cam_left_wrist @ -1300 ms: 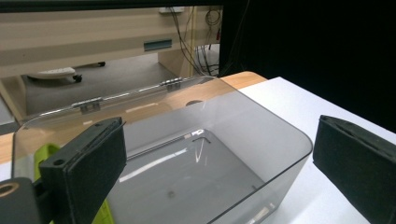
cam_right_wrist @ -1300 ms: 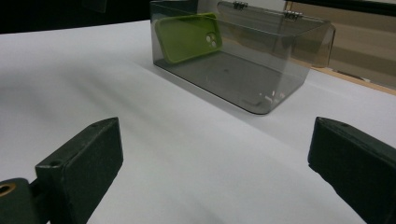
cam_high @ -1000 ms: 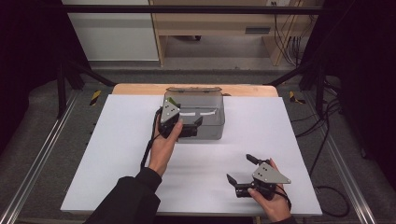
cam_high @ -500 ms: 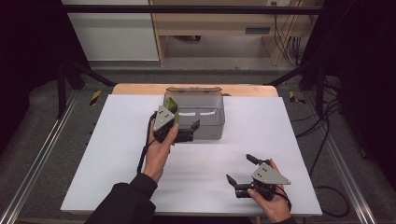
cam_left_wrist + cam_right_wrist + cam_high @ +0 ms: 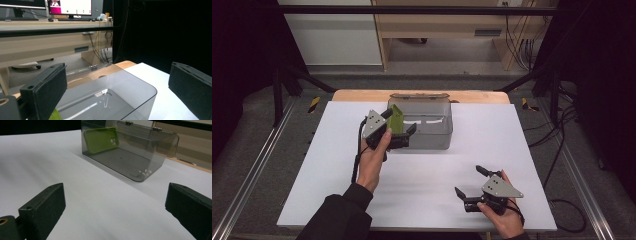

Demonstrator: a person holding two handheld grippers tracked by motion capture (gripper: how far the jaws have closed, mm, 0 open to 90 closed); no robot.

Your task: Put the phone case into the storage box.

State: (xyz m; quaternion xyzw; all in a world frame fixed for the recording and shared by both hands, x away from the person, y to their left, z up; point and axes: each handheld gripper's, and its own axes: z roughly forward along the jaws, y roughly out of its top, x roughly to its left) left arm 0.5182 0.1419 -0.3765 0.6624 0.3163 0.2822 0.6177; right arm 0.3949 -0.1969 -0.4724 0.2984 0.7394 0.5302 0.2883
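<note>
A smoky clear plastic box [image 5: 432, 131] with its hinged lid folded back stands at the back middle of the white table [image 5: 422, 185]. A green phone case [image 5: 395, 119] leans upright inside the box against its left end wall; the right gripper view shows the case [image 5: 101, 138] with its camera cut-out. My left gripper [image 5: 401, 122] is open at the box's left front corner, its jaws wide apart over the box rim [image 5: 120, 92], and a sliver of green case [image 5: 54, 115] sits beside its left jaw. My right gripper [image 5: 467, 179] rests open near the front right, pointing at the box [image 5: 140, 157].
A wooden desk [image 5: 442, 25] stands beyond the table, with a monitor [image 5: 70, 6] on another desk in the left gripper view. Black frame rails [image 5: 257, 170] run along both table sides. Cables [image 5: 562, 150] lie on the floor at the right.
My left hand and gripper have drawn back to the left from the box. The green case sits slightly lower in the box. The right gripper has not moved.
</note>
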